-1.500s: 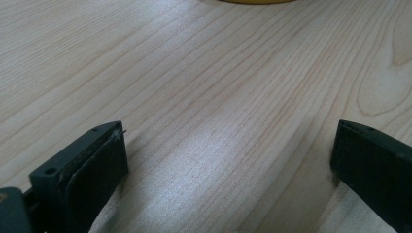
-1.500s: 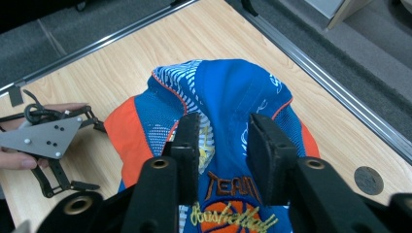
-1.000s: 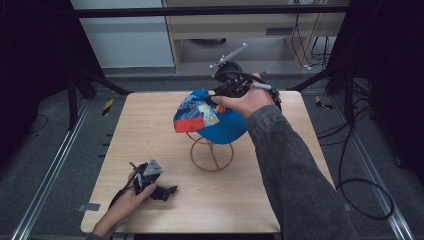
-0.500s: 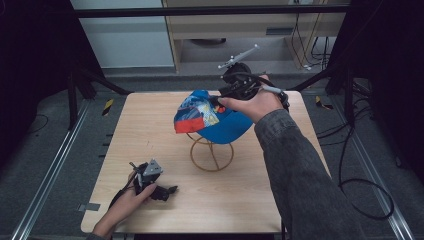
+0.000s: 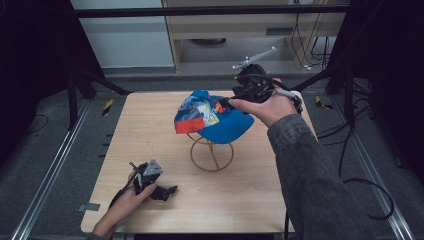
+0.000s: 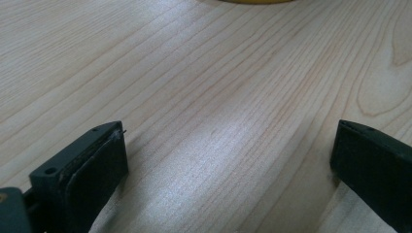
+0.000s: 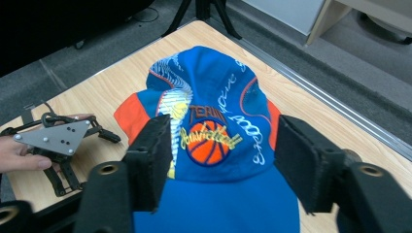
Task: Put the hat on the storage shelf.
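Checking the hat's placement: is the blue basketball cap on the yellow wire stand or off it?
On. The blue basketball cap sits atop the yellow wire stand; the open right gripper hovers over its brim.

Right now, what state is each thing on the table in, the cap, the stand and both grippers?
Cap: sits on top of the stand, brim toward the right gripper.
Wire stand: upright on the table, carrying the cap.
Right gripper: open, jaws apart above the cap, raised off the table.
Left gripper: open, jaws wide apart, low over bare wood, holding nothing.
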### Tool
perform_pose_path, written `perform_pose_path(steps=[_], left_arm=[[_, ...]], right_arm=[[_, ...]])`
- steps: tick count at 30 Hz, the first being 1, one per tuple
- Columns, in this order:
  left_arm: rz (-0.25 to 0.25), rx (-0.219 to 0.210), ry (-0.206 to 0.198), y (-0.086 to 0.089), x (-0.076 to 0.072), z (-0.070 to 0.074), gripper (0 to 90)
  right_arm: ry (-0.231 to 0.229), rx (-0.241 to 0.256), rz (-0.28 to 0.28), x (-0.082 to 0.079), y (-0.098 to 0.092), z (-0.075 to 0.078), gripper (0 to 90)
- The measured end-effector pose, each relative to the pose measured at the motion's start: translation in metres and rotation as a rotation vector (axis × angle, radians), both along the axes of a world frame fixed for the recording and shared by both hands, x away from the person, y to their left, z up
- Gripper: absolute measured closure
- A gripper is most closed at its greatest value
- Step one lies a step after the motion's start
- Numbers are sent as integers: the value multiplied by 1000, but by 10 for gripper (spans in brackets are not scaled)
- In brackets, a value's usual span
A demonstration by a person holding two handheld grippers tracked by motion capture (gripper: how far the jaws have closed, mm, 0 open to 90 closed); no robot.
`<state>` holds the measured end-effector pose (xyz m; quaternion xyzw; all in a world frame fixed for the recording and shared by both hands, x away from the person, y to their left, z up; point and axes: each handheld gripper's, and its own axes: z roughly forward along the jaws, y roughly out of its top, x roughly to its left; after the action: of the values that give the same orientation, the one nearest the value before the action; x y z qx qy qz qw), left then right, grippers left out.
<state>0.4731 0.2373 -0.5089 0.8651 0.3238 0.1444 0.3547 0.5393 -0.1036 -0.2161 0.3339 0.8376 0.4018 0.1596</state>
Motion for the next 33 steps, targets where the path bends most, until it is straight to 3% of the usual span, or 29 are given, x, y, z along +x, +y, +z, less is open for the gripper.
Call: perform_pose_path(steps=[13,33], left_arm=[[-1,1,0,0,0,0,0],[0,1,0,0,0,0,0]], right_arm=[[-8,36,-67,-10,-27,-4,186],[-57,67,-106,-34,-63,-8,95]])
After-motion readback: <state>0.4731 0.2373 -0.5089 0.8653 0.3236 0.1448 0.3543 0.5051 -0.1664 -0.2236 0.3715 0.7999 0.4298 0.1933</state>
